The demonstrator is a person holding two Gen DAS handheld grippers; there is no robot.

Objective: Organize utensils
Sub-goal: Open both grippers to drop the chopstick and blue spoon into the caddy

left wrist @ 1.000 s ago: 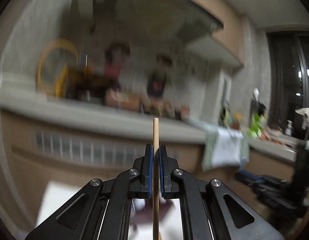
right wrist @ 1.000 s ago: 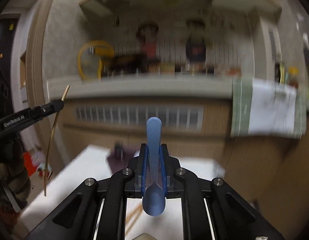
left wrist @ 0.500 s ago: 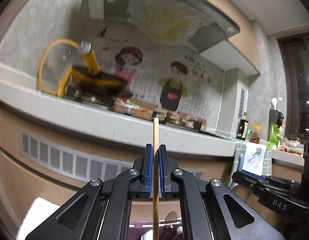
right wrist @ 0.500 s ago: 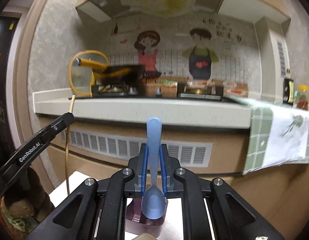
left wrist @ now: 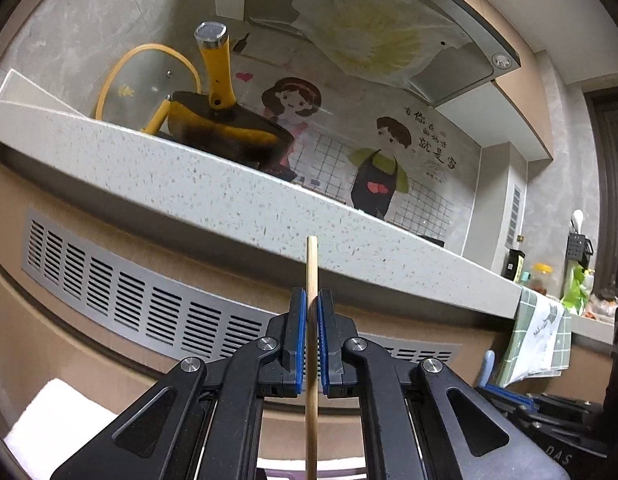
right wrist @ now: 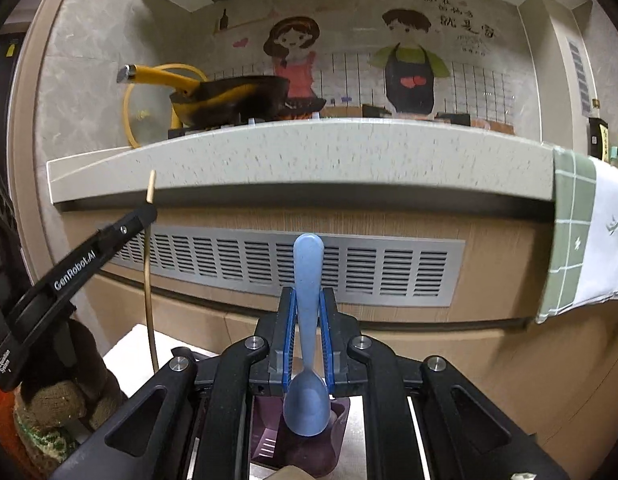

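Chopstick (left wrist: 311, 320) upright, clamped in left gripper (left wrist: 312, 344) fingers; blue spoon (right wrist: 307, 320) bowl-down, gripped by right gripper (right wrist: 307, 344). Both vertical, likely for dropping into purple holder (right wrist: 301, 436) just below spoon on white desk (right wrist: 125, 354).

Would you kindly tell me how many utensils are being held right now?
2: a wooden chopstick upright in the left claw, and a blue spoon, bowl downward, in the right claw. Others may be hidden.

spoon (right wrist: 308, 280) blue; chopstick (left wrist: 311, 320) tan; holder (right wrist: 309, 440) purple; towel (right wrist: 581, 240) green-checked
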